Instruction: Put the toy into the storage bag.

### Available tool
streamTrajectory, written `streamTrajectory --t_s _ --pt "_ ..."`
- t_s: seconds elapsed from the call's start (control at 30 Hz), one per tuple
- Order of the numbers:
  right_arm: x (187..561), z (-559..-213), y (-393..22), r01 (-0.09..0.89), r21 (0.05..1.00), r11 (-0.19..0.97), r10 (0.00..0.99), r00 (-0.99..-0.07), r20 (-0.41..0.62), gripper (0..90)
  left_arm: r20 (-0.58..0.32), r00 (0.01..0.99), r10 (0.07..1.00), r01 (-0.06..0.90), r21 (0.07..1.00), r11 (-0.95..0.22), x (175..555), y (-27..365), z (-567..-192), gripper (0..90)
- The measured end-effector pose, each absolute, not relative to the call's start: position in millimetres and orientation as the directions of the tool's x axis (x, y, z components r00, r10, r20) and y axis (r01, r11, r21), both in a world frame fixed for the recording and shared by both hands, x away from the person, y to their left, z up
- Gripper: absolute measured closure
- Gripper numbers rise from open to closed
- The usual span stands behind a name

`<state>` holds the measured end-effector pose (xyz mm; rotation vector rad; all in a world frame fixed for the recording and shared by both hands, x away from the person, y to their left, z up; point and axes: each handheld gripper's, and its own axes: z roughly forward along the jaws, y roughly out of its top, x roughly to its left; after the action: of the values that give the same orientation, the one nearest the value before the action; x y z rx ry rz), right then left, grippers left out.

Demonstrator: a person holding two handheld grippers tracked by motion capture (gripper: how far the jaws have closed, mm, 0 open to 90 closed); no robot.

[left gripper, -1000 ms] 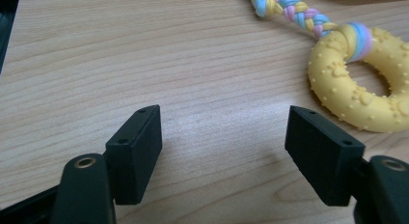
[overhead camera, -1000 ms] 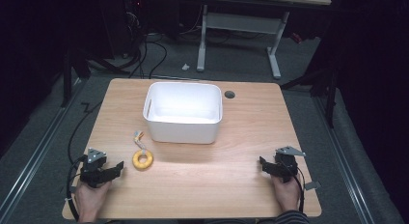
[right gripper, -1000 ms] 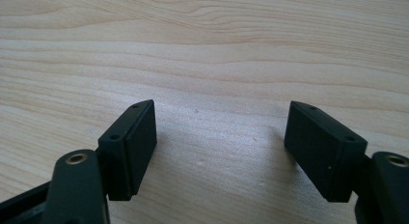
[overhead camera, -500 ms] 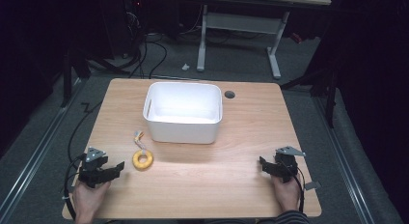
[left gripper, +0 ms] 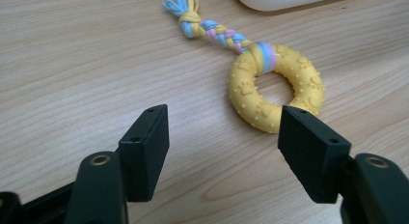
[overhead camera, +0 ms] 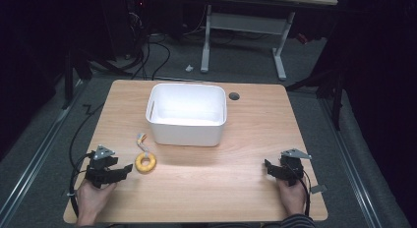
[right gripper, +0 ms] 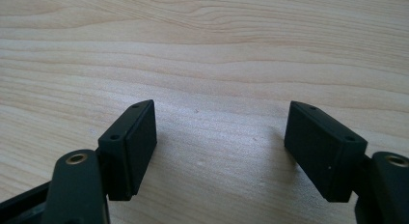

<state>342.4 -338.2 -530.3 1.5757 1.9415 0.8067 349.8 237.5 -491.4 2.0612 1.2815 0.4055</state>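
The ring toy point(left gripper: 276, 91) lies on the table point(overhead camera: 236, 188) just in front of the white bin point(overhead camera: 187, 115), near its left corner. I judge it light, rubbery and grippy, and I'd pinch the ring's near side. It is nubbed yellow with a braided pastel tail. My left gripper point(left gripper: 224, 151) has just been closing with nothing between its jaws; my right gripper point(right gripper: 222, 151) stands open and empty.

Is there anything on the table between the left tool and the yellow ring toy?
Nothing visible. In the left gripper view only bare wood lies between the left tool and the yellow ring toy. Its jaws, which have just been closing, hold nothing, and the ring lies just ahead of the right-hand jaw. The white bin stands beyond the toy.
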Motion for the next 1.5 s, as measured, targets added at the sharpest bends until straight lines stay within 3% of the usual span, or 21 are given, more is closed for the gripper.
streamTrajectory --t_s 0.5,1.5 --pt "342 -530 -338 0.677 0.721 0.151 0.980 -0.198 -0.019 27.2 -0.031 0.534 0.845 0.682 0.606 -0.410 374 213 -477 39.8" --pt "342 -531 -338 0.674 0.722 0.155 0.979 -0.202 -0.021 27.2 0.004 0.518 0.855 0.742 0.495 -0.452 399 186 -498 49.9"
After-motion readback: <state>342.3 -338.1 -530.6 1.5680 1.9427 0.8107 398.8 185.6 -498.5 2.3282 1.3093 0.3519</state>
